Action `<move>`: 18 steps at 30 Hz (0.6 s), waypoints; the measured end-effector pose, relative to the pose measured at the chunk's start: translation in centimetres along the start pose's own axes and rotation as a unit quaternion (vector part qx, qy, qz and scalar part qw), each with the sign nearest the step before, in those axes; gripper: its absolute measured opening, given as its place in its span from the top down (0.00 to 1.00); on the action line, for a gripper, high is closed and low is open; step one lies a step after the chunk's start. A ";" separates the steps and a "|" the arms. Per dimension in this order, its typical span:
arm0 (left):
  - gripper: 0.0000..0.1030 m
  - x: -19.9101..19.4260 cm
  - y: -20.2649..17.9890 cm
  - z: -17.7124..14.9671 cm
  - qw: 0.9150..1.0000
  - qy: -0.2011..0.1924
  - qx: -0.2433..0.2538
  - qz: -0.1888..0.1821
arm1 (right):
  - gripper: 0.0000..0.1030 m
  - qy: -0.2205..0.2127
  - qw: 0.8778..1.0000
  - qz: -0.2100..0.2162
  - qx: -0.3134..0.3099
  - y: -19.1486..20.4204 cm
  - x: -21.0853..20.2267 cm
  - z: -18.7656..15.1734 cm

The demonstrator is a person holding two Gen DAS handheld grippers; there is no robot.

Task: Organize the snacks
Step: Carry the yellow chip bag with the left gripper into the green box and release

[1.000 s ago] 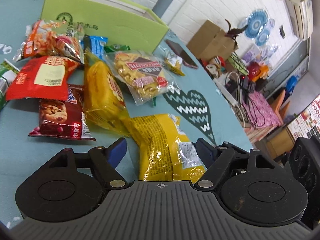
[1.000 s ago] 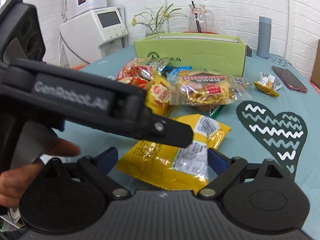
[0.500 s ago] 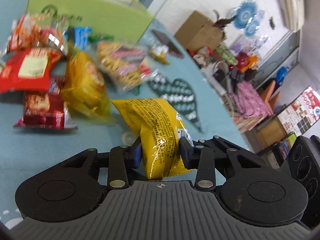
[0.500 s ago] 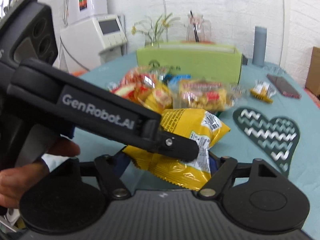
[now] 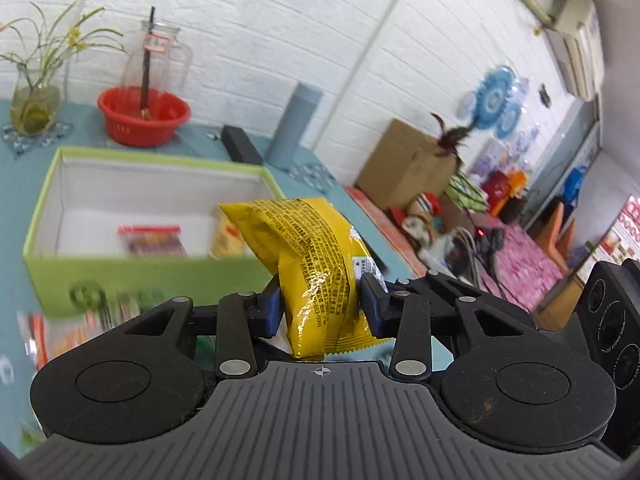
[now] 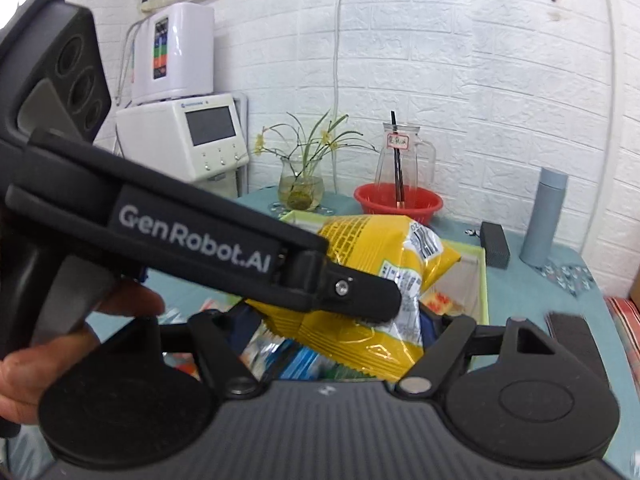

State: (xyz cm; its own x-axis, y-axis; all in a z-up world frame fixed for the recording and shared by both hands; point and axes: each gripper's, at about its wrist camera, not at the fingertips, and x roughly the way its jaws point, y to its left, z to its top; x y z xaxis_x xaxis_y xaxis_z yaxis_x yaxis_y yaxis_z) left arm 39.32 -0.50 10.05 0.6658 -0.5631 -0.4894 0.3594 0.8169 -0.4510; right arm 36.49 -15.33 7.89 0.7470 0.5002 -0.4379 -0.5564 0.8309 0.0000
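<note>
- Currently mid-carry: holding yellow snack bag (image 5: 304, 248) in the air, clear of the tabletop (image 5: 12, 200), just in front of the near wall of the open green box (image 5: 120, 276).
- Reading left gripper (image 5: 322, 308) as nearly closed and just easing open; blue pads touching both sides of the bag near its lower crimped end, bag upright between them.
- Reading right gripper (image 6: 336, 328) as roughly half open, spanning the bag across its wide side; looks like contact on both edges, though partly hidden behind the left gripper in the right wrist view.
- Seeing a red-labelled packet (image 5: 152, 240) and a yellowish one already inside the box, toward the near right; plenty of bare white floor on the left and at the back.
- Step in hand, as judged: bring the bag over the rim and set it down inside.
- To do it well:
  - Lift the lower crimp above the near wall before moving forward; otherwise likely to snag on the rim.
  - Avoid loosening the left pinch further until over the box; slick foil, thin grip, easy to slip.
  - Move both grippers together to avoid twisting or tearing the bag.
  - Aim for the bare floor beside the red-labelled packet, not on top of it.
  - Lower, then release both at once, and back out straight up.
</note>
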 end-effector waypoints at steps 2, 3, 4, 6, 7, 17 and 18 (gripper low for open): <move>0.82 2.1 2.0 2.3 1.000 -0.001 -0.007 0.009 | 0.23 0.011 1.000 0.005 -0.002 -1.3 3.3 1.5; 0.82 3.4 3.1 3.3 1.000 0.002 -0.012 0.015 | 0.23 0.019 1.000 0.007 -0.003 -1.7 5.0 2.1; 0.82 4.6 4.2 4.2 1.000 0.006 -0.015 0.021 | 0.23 0.029 1.000 0.009 -0.002 -2.2 7.0 2.6; 0.81 6.8 6.0 5.2 0.999 0.014 -0.019 0.034 | 0.23 0.046 0.999 0.015 0.003 -3.2 10.2 3.0; 0.81 8.0 7.1 5.5 0.999 0.019 -0.022 0.042 | 0.23 0.055 0.998 0.016 0.005 -3.8 11.8 3.0; 0.45 7.0 10.6 4.3 0.995 -0.016 -0.044 0.088 | 0.10 0.061 0.998 -0.027 0.023 -4.6 13.7 1.9; 0.44 6.2 10.3 4.1 0.995 -0.019 -0.046 0.085 | 0.10 0.058 0.998 -0.028 0.027 -4.6 12.8 1.8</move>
State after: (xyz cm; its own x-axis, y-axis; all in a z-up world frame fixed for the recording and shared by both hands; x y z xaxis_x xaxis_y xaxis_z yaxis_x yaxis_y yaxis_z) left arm 49.82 4.91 5.39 0.7367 -0.4105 -0.5373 0.1786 0.8845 -0.4310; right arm 49.29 -12.33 3.88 0.7274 0.4246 -0.5390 -0.4929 0.8699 0.0200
